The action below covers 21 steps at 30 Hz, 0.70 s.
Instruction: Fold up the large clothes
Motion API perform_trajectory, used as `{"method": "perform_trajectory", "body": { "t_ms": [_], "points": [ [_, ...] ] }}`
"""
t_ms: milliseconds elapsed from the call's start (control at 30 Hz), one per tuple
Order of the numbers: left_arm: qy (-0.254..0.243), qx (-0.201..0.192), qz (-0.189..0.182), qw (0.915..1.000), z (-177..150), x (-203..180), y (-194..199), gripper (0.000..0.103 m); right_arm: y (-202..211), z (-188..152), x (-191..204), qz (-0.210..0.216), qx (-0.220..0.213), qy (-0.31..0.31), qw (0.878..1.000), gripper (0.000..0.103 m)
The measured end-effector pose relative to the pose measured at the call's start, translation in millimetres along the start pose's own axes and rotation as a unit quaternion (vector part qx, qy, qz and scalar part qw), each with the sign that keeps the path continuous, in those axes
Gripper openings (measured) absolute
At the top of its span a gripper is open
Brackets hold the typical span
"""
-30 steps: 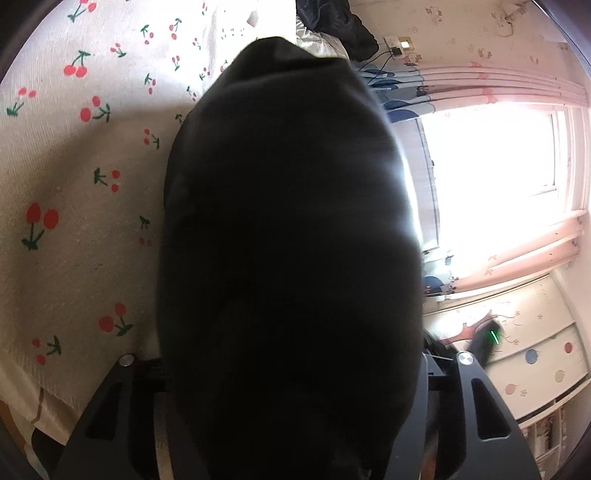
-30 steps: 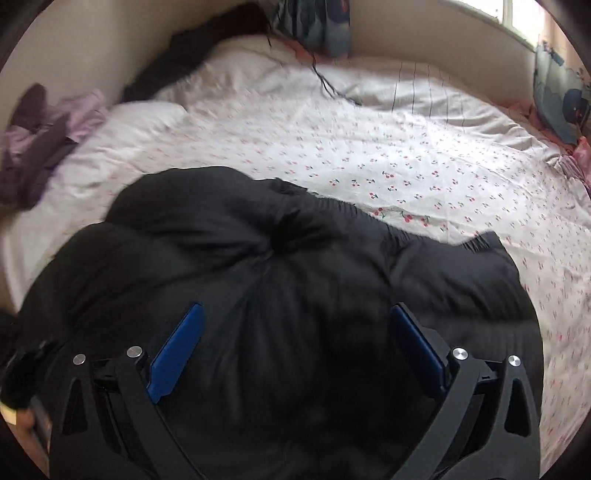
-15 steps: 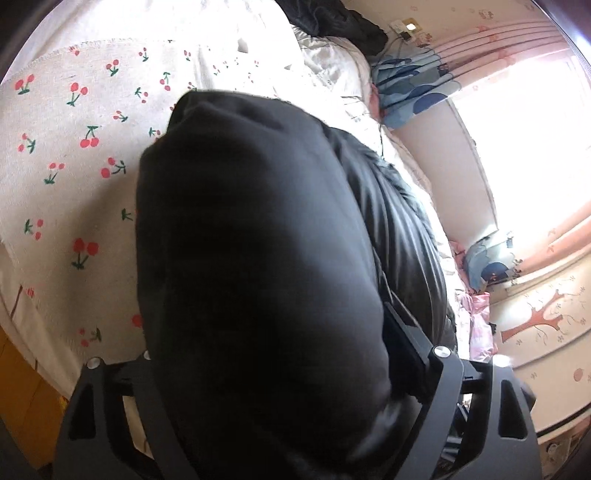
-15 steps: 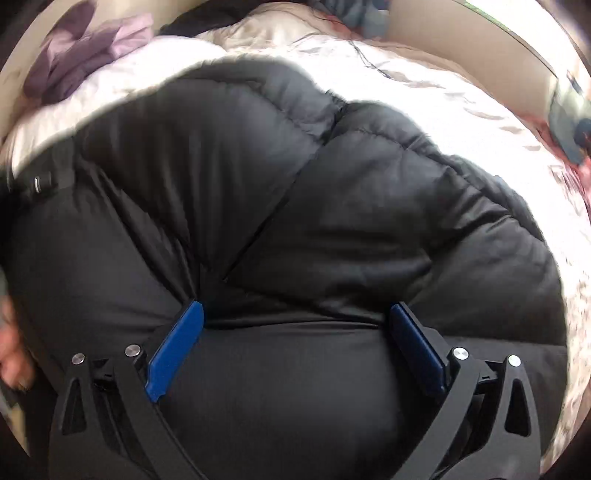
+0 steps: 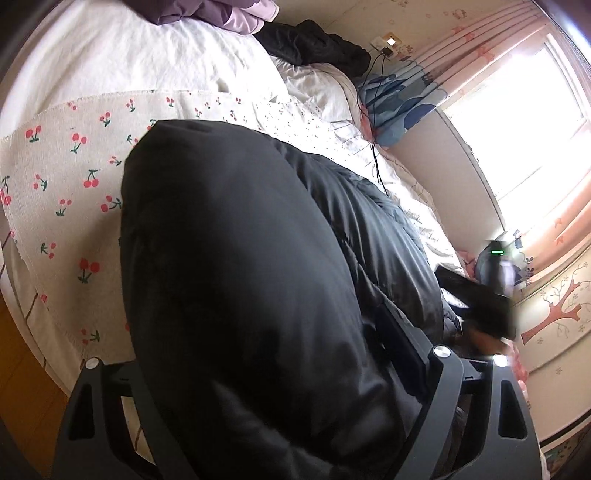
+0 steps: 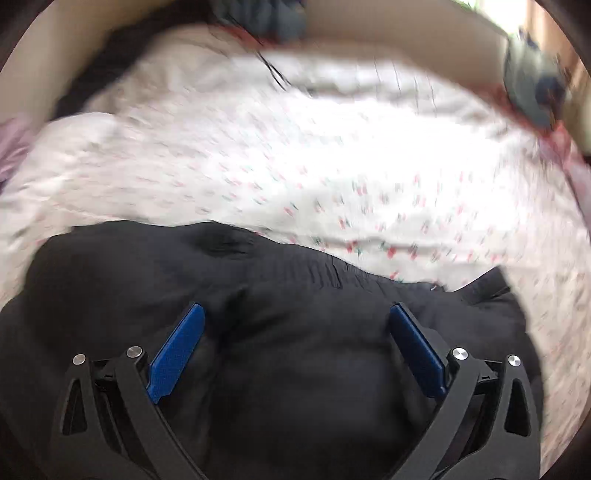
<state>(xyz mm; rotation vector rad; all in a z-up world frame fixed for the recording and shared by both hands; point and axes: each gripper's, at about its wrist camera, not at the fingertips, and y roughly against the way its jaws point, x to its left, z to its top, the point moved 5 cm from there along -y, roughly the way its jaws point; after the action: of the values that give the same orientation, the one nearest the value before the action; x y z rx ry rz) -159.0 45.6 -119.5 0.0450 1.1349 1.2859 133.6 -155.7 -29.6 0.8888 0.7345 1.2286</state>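
Observation:
A black puffy jacket (image 5: 240, 258) lies on the cherry-print bed sheet (image 5: 74, 184). In the left wrist view its bulk fills the space between the wide jaws of my left gripper (image 5: 258, 314) and hides the left finger; the pads do not visibly squeeze it. My right gripper (image 6: 295, 310) is open, its blue pads (image 6: 177, 350) wide apart over the jacket (image 6: 129, 277) near its far edge, with nothing pinched. The right wrist view is blurred by motion. The right gripper (image 5: 491, 295) also shows as a dark blur at the jacket's right side.
Purple clothes (image 5: 229, 14) and a dark garment (image 5: 314, 44) lie at the head of the bed. A black cable (image 5: 373, 147) runs over the sheet near a blue patterned pillow (image 5: 402, 103). A bright window (image 5: 517, 110) is on the right, wooden floor (image 5: 18, 369) at lower left.
The left jaws have spread wider around the jacket and the left view has tilted to show more bed. The right gripper swept over the jacket; the jacket's far edge and the sheet now show.

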Motion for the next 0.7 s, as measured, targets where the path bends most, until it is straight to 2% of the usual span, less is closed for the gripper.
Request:
{"method": "perform_trajectory", "body": {
  "t_ms": [67, 133, 200, 267, 367, 500, 600, 667, 700],
  "points": [
    [-0.006, -0.003, -0.001, 1.0000, 1, -6, 2, 0.083, -24, 1, 3, 0.000, 0.030, 0.009, 1.000, 0.097],
    [-0.012, -0.005, 0.001, 0.9999, -5, -7, 6, 0.083, -21, 4, 6, 0.001, 0.030, 0.020, 0.999, 0.097],
    [-0.012, -0.004, 0.002, 0.9999, 3, -11, -5, 0.083, -10, 1, 3, 0.021, 0.026, 0.024, 0.999, 0.097],
    [-0.011, -0.004, 0.002, 0.9999, 9, -14, -6, 0.083, 16, -13, 4, 0.045, 0.010, 0.032, 0.998, 0.097],
    [-0.011, -0.005, 0.002, 0.9999, 10, -12, -2, 0.083, 62, -57, 17, 0.068, -0.021, 0.049, 0.996, 0.097],
    [-0.010, -0.006, 0.002, 0.9999, 12, -11, -1, 0.083, 107, -109, 24, 0.079, -0.038, 0.080, 0.993, 0.097],
    [-0.013, -0.005, 0.004, 0.9999, 13, -12, -1, 0.085, 86, -142, 43, 0.056, -0.012, 0.125, 0.990, 0.097],
    [-0.017, -0.007, 0.005, 0.9998, 11, -14, 0, 0.085, 81, -152, 45, 0.050, -0.031, 0.130, 0.990, 0.097],
    [-0.017, -0.008, 0.006, 0.9998, 10, -15, 0, 0.085, 79, -152, 45, 0.048, -0.025, 0.129, 0.990, 0.097]
  ]
}}
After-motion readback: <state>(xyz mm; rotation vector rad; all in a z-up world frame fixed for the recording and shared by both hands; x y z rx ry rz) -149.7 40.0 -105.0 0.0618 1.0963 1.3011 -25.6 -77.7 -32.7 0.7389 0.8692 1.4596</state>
